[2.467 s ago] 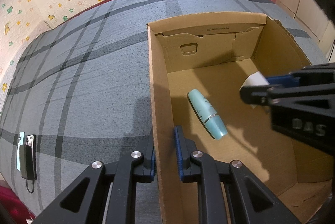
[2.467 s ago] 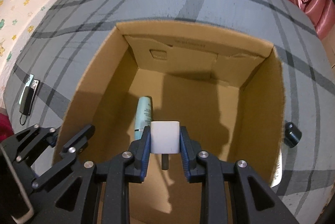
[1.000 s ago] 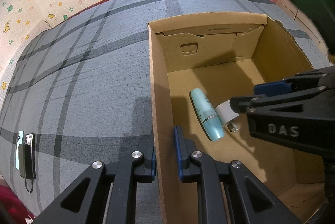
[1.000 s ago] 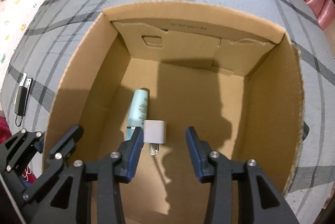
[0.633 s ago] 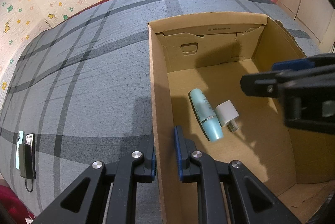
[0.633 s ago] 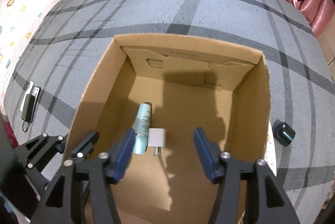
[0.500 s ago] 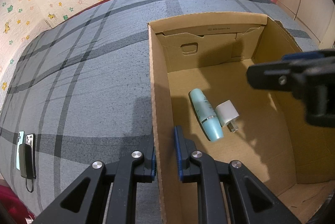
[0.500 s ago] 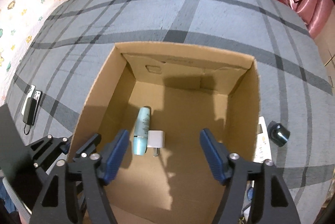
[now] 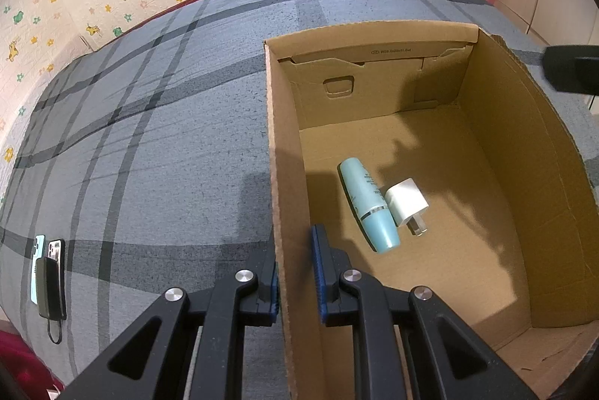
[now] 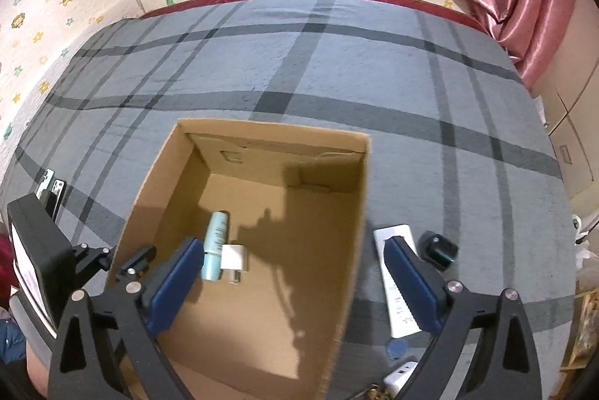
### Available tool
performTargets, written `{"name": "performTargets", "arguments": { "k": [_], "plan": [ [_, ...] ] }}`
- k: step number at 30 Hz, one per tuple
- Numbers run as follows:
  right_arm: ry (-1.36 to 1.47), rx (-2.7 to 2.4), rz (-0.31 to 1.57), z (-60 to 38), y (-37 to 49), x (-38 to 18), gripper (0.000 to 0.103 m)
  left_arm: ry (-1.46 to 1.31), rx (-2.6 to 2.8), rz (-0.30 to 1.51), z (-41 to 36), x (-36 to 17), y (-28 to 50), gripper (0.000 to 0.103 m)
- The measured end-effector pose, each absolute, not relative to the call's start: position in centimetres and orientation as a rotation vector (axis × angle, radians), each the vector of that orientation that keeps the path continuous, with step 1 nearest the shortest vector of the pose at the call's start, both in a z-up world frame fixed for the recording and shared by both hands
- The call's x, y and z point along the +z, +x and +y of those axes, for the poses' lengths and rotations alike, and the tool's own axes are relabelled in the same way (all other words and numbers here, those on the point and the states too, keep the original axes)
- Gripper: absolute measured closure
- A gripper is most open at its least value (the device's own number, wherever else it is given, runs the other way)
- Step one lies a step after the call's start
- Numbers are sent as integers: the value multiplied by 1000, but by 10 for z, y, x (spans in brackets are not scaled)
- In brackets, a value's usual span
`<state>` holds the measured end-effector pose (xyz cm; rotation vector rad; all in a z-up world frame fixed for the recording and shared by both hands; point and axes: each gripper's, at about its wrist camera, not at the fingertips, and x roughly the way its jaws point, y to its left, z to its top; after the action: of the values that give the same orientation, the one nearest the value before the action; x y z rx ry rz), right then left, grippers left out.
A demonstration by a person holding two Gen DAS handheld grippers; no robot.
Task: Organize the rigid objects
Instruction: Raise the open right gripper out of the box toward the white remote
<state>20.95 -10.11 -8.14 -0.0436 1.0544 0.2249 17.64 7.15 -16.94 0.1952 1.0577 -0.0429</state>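
right gripper (image 10: pixel 288 287): jaws wide, have just been opening, nothing between the pads; sits above the box, near its right wall
left gripper (image 9: pixel 295 272): narrow, clamped on the box's left wall, steadying it
box (image 10: pixel 355 213): open cardboard, on a grey plaid bed (image 10: pixel 299 82)
in box: teal tube (image 10: pixel 216 244) and white charger (image 10: pixel 234 257), side by side and touching, at about 11 o'clock from the right gripper; tube's long axis runs 12 to 6, charger prongs toward 6
outside box: white remote (image 10: pixel 397 291) at 3 o'clock of the right gripper, just beside the box's right wall, long axis roughly 12 to 6, partly behind the right finger; dark cap-like item (image 10: pixel 438 248) at 2 o'clock past it; another white item (image 10: pixel 402 373) at 5 o'clock, unclear what
nearer hand: right, the loose items all lie on its side
next move, judged: swing right to the remote, jaws across its short side
far left: phones (image 9: pixel 48 272) on the bed, well apart
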Motion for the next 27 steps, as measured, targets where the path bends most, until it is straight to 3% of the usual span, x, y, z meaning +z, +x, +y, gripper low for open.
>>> {"name": "performTargets", "arguments": {
  "k": [14,27],
  "plan": [
    [-36,146,1009,-170,197,-71,4,198,-41,1059,71,-169,176,87],
    [-26,125,991,-215,178,-96,4,195,-41,1060,71,-168,176,87]
  ]
}}
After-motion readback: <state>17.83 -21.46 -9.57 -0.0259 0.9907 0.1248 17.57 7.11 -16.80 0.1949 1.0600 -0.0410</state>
